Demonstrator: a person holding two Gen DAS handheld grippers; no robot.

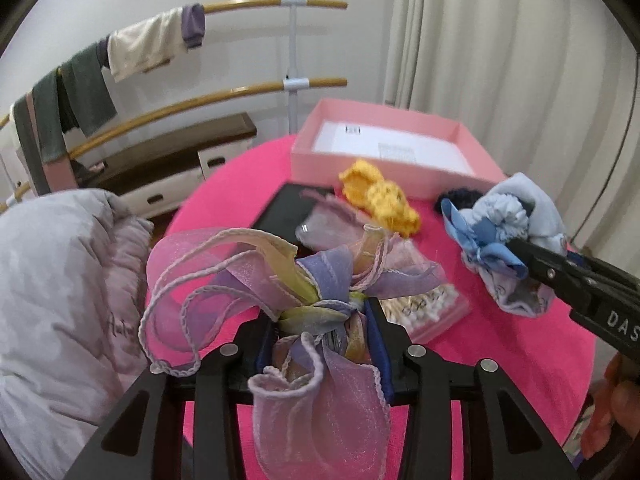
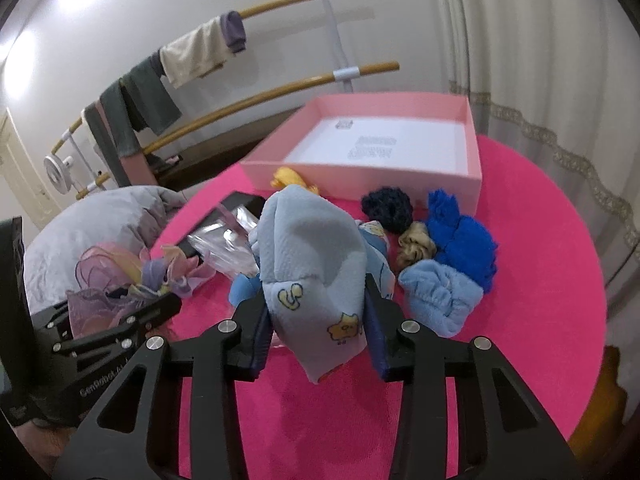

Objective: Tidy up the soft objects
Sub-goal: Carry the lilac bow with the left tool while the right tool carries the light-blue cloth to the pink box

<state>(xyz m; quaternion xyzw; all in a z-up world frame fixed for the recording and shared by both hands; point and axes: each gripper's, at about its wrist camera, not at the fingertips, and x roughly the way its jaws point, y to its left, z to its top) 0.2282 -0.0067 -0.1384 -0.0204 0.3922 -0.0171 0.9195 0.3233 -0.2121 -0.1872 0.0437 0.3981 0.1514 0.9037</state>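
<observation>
The sheer organza scrunchie has a faint sheen and corded edges. The printed cloth looks like matt, finely crinkled fabric. Both black tools seem to be matt plastic with shiny metal pins. Pink cloth covers the desk; the pink box is smooth card.

Your way to the pink box is blocked along its near wall by the yellow knit piece, the dark scrunchie and the blue cloth, while its open top is free and bare pink tablecloth lies right of it.
</observation>
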